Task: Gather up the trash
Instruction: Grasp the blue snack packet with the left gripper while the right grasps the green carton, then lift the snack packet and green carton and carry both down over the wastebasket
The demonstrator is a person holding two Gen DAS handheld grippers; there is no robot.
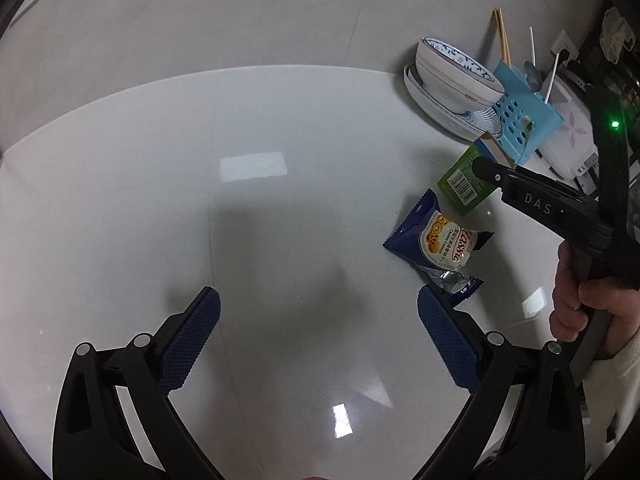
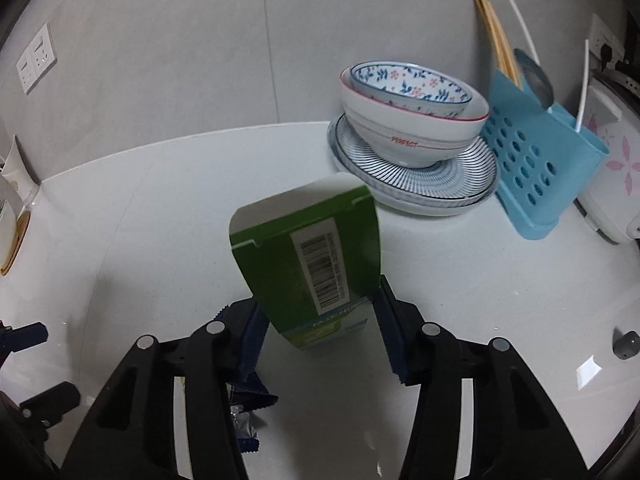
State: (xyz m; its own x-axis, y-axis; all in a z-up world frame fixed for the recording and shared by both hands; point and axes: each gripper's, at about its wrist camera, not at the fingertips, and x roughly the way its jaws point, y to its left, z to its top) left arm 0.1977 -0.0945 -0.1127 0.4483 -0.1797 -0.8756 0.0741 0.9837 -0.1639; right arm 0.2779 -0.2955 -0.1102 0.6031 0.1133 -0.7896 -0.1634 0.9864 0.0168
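My right gripper [image 2: 318, 304] is shut on a green cardboard box [image 2: 308, 256] with a barcode and an open white flap, held above the white counter. The box also shows in the left wrist view [image 1: 464, 182], clamped by the right gripper [image 1: 486, 168]. A dark blue cookie wrapper [image 1: 436, 246] lies on the counter just below it; its torn end shows under my right gripper [image 2: 248, 408]. My left gripper [image 1: 318, 340] is open and empty, low over the counter, left of the wrapper.
Stacked patterned bowls [image 2: 412, 116] on striped plates [image 2: 416, 180] stand at the back right. A blue utensil holder [image 2: 540, 160] with chopsticks and a spoon is beside them, then a white appliance [image 2: 616, 168]. A wall socket [image 2: 36, 60] is at left.
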